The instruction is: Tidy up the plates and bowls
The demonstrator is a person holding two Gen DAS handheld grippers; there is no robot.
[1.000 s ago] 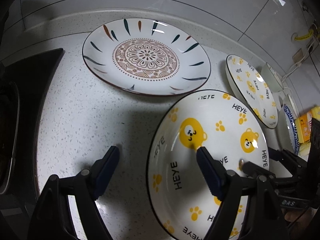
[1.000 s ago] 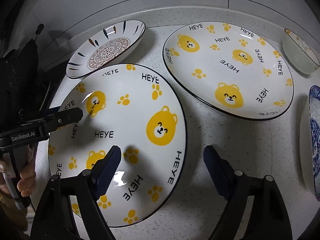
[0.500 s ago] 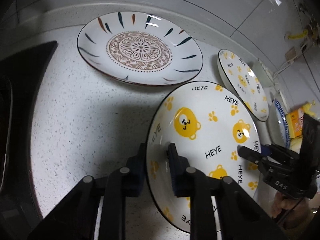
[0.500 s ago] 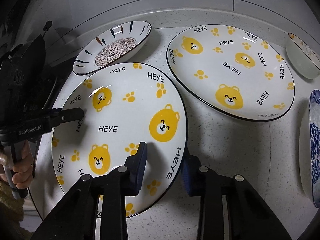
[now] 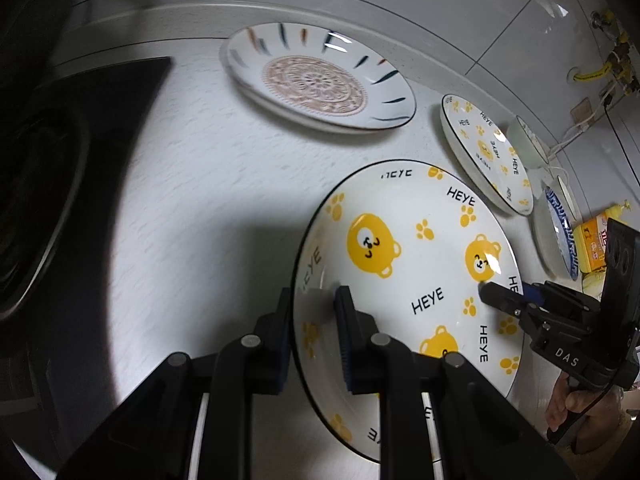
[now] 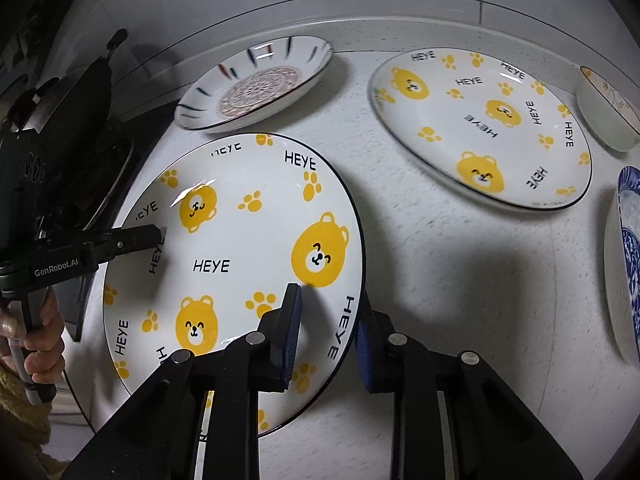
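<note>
A white plate with yellow bears and "HEYE" lettering [image 5: 404,248] [image 6: 232,240] is gripped from both sides. My left gripper [image 5: 314,300] is shut on its left rim, one pad above and one below the edge. On the opposite rim my right gripper [image 6: 328,312] has its jaws closing, pads pressing the plate edge between them. A second bear plate [image 6: 480,128] lies on the counter to the right. A plate with a brown mandala and dark strokes [image 5: 316,80] lies at the back.
A small white bowl [image 6: 604,112] and a blue-patterned plate [image 6: 624,264] sit at the far right. A black hob [image 5: 80,140] borders the counter on the left. Yellow packets [image 5: 592,244] stand beyond the blue plate. A tiled wall closes the back.
Both grippers went from wide open to clamped on opposite rims of the near bear plate. Both views have shifted slightly, with the plate staying fixed between the fingers.
</note>
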